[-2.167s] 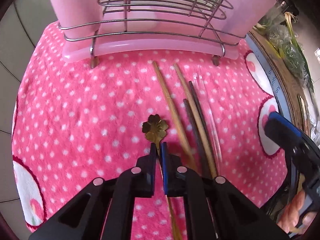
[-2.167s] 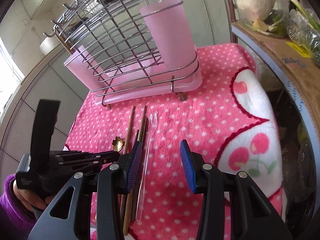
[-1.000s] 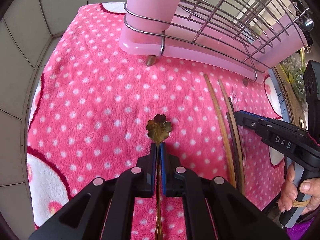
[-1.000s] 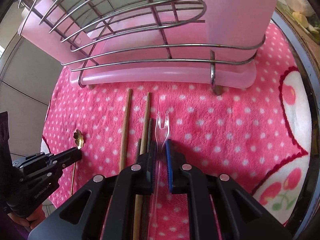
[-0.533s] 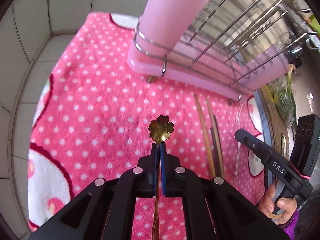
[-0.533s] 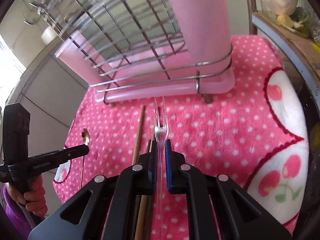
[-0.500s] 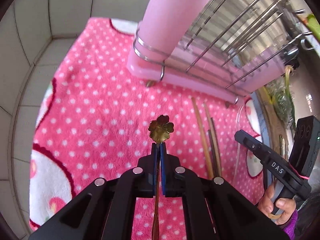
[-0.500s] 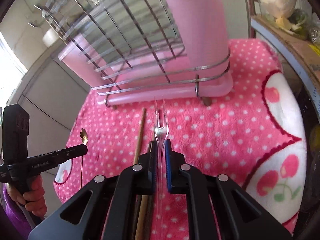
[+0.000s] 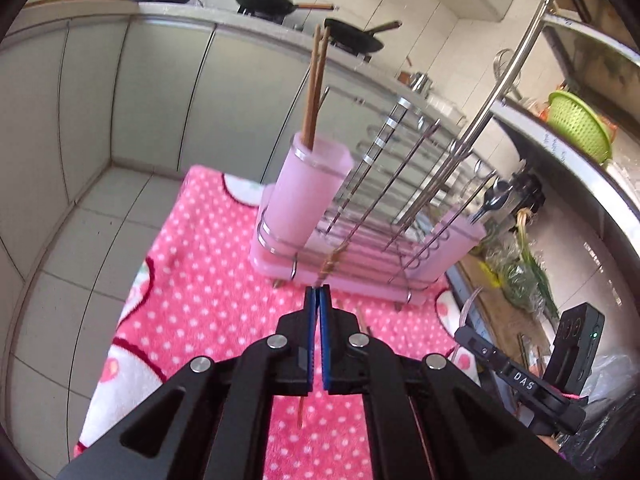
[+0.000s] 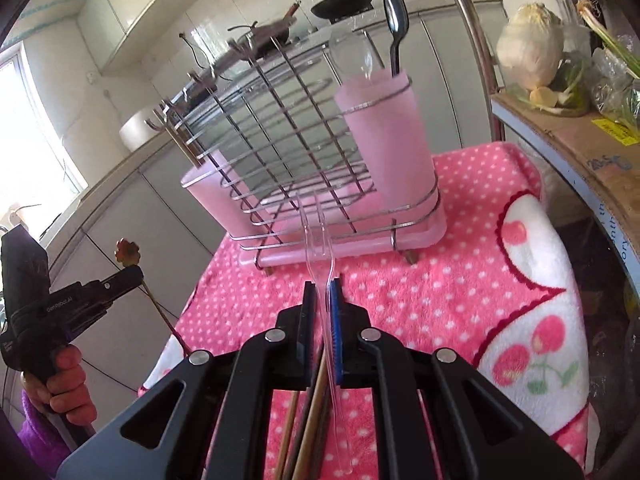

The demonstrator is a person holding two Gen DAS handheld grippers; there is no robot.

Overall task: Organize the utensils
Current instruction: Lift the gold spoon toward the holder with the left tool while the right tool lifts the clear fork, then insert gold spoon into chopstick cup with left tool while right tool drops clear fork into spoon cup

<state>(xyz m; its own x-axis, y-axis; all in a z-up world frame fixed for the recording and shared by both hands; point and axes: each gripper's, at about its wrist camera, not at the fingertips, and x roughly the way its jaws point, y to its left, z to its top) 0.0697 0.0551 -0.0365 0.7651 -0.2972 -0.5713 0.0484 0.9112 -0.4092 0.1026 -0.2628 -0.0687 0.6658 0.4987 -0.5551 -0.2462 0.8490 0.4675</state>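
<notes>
Both utensils are lifted clear of the pink polka-dot towel (image 10: 460, 280) and the carry to the wire rack (image 10: 280, 152) looks under way. The left claw (image 9: 317, 300) is clamped on a gold flower-handled spoon (image 10: 127, 253), the right claw (image 10: 321, 292) on a clear plastic fork (image 10: 316, 224) whose tines point at the rack. Next (a judgement) each must be raised over a pink cup (image 10: 384, 136) and lowered in. Chopsticks (image 10: 308, 412) lie on the towel near its front edge.
</notes>
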